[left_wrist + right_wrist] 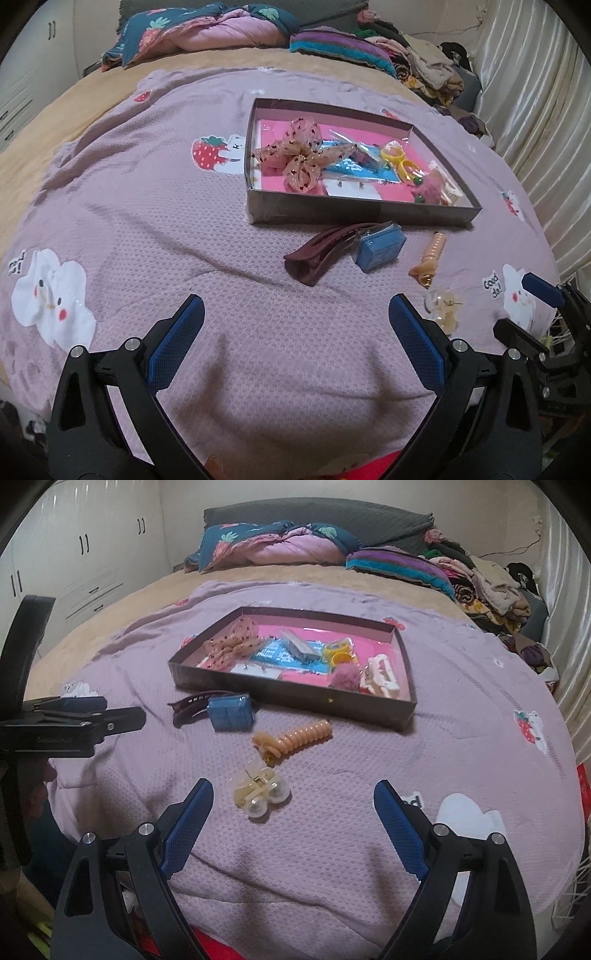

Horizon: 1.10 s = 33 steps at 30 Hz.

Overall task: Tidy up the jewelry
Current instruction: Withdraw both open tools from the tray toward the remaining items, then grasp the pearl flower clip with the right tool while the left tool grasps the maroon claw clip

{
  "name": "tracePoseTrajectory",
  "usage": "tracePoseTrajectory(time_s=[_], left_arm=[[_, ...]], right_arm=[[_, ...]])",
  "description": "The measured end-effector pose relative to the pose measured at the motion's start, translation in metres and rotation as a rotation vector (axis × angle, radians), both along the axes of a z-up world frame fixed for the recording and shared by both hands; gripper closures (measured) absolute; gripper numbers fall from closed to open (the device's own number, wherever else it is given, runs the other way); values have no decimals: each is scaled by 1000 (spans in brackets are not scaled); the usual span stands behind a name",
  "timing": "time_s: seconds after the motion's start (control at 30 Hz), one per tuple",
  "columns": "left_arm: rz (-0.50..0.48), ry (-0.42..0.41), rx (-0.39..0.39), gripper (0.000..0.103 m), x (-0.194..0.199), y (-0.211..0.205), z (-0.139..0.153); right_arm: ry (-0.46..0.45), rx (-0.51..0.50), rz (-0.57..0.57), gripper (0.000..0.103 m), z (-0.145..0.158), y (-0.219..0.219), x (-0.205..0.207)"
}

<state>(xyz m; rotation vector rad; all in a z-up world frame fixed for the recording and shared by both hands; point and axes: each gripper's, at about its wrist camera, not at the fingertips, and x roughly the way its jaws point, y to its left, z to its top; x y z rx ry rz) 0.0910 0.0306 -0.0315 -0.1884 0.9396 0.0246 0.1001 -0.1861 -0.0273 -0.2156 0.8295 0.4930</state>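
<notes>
Lilac quilted bedspread (332,849) carries everything. Going left to right in the right wrist view: a maroon hair clip (192,705) touching a small blue box (231,710), then a peach spiral hair tie (295,738), then a clear claw clip with two pearls (260,790), all loose in front of the dark tray (295,701) that already holds a sheer bow (232,642) and other pieces.

The pearl clip looks light, stiff and probably brittle; its round pearls would likely slip, so I would pinch the flat clear body. The spiral tie should be springy and forgiving anywhere.

The left gripper (295,321) hangs with jaws wide apart, empty. The right gripper (293,801) is likewise spread wide and empty, the pearl clip lying just ahead between its tips.

The left wrist view shows the bow fully and yellow rings (397,157); the right wrist view shows the pearls clearly.
</notes>
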Motion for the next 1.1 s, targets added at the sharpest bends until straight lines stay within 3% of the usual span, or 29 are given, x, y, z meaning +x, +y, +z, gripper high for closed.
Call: tracePoseTrajectory(time_s=[0.2, 0.57, 0.67, 0.8, 1.1], left_arm=[[-14, 18, 35, 10, 14, -2, -10], [-74, 60, 84, 28, 39, -6, -22], [-95, 59, 94, 30, 45, -10, -24], [-119, 63, 111, 30, 55, -12, -28], [-169, 86, 118, 68, 70, -18, -38]], right_arm=[[34, -12, 16, 15, -14, 6, 7], [90, -27, 46, 17, -35, 24, 23], [116, -22, 52, 29, -41, 30, 29], [160, -23, 80, 56, -50, 38, 32], [140, -51, 93, 56, -48, 34, 28]])
